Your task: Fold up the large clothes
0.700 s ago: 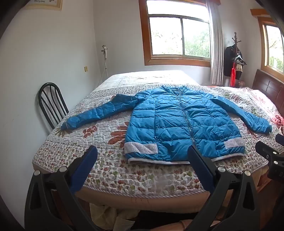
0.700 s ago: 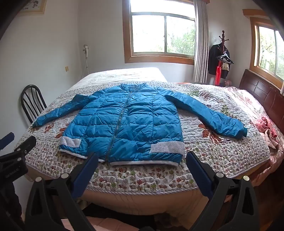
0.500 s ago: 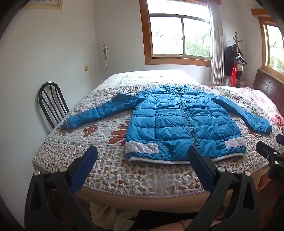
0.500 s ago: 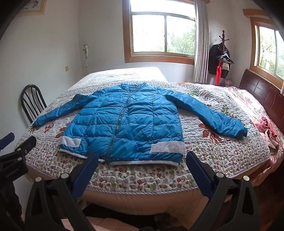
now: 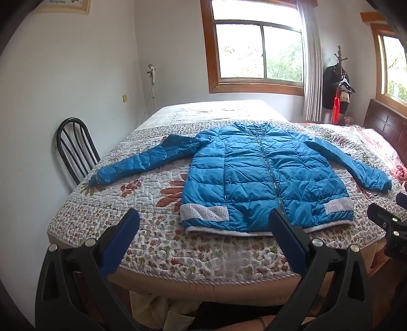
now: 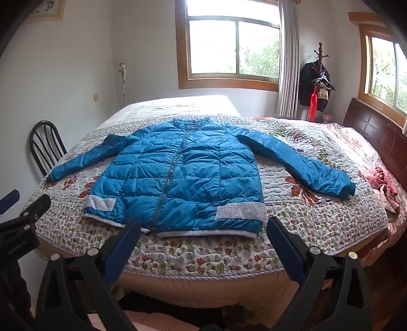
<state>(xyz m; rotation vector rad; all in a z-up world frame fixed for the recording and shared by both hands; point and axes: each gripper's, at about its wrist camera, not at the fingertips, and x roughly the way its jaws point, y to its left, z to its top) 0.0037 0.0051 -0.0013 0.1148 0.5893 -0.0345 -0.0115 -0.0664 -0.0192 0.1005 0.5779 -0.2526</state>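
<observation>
Blue jacket (image 5: 264, 178) lies flat on floral quilt (image 5: 157, 244), chair (image 5: 73, 150) beside; both grippers' fingers (image 5: 122, 236) spread, empty.

We hold the left tool (image 5: 203, 229) and right tool (image 6: 203, 231) side by side, both tilted downward, blue-padded jaws spread wide, nothing between them.

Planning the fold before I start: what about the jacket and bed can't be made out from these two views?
- Jacket back and lining: both views, it lies front up.
- Hem middle: left view, gripper finger covers it.
- Under the bed: both views, dark, blocked by grippers.
- Picture on wall: cut off by the top edge.
</observation>
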